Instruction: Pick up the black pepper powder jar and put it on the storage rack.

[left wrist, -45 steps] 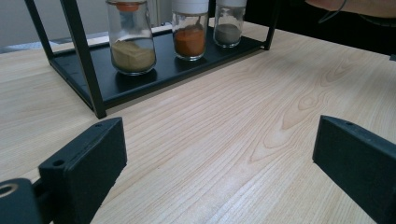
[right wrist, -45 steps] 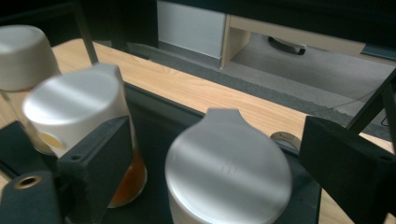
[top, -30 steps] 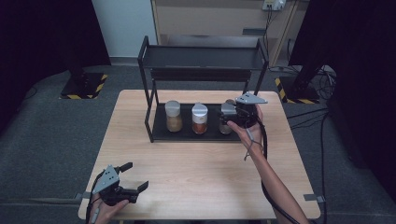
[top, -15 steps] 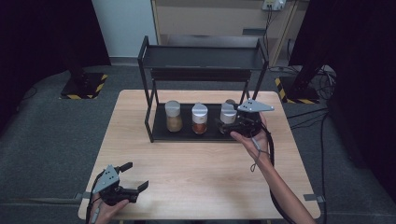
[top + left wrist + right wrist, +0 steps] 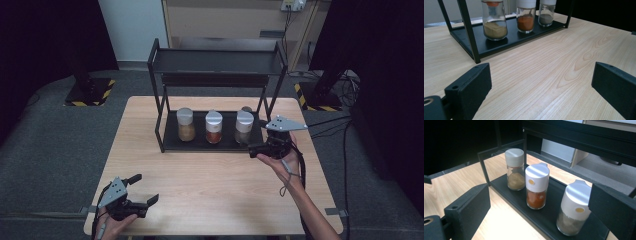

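Black two-tier metal rack point(image 5: 216, 62) stands at the far middle of the wooden tabletop point(image 5: 215, 175). On the rack's bottom shelf, three spice jars in a row with white caps: tan-powder jar point(image 5: 185, 124) at the rack's left end, red-powder jar point(image 5: 213, 127) in the middle, grey-powder jar point(image 5: 244, 127) toward the rack's right end. Right tongs point(image 5: 256, 150) sit just off the rack's front right corner, close to the grey-powder jar, jaws spread, nothing between them; right gripper view looks along the shelf at the three jars. Left tongs point(image 5: 145, 189) are well in front of the rack, near the tabletop's near left corner, low over the wood, jaws spread wide, empty, pointing toward the rack.
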`<state>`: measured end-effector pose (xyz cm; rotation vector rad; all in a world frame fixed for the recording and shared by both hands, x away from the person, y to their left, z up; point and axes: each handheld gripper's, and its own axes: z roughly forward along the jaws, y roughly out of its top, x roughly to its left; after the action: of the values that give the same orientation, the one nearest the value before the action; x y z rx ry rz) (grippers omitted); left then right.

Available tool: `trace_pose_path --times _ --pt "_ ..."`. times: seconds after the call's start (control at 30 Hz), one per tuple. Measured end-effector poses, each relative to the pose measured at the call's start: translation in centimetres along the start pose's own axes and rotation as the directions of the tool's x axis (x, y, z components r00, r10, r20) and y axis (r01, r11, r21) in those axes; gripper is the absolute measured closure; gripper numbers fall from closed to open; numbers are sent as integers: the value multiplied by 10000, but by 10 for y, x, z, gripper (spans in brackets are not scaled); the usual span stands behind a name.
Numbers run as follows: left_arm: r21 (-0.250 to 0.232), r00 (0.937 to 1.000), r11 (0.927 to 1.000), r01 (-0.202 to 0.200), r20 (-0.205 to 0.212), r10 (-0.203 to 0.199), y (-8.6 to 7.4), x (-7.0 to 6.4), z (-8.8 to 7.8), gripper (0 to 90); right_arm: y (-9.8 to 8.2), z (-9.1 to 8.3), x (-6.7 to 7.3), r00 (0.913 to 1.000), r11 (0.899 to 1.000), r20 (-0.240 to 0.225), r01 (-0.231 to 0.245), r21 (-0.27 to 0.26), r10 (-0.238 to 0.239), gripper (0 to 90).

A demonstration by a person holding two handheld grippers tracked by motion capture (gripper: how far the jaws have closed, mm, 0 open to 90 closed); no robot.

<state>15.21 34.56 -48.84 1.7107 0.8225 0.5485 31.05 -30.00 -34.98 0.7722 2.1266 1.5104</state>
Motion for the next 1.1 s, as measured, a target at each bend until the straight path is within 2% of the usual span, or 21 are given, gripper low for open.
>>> trace_pose_path --times 0.5,0.73,1.1 --pt "-46 10000 10000 13 -19 -13 0 0 0 17 -16 -58 15 9999 9998 140 83 -163 -81 46" --pt "-88 10000 9999 51 -34 -52 -1 0 -1 17 -26 -76 22 9997 9997 222 61 -221 -56 47" --pt "-102 10000 9999 75 -50 -75 -1 0 -1 16 -46 -103 31 9981 9995 613 -37 -305 56 50"
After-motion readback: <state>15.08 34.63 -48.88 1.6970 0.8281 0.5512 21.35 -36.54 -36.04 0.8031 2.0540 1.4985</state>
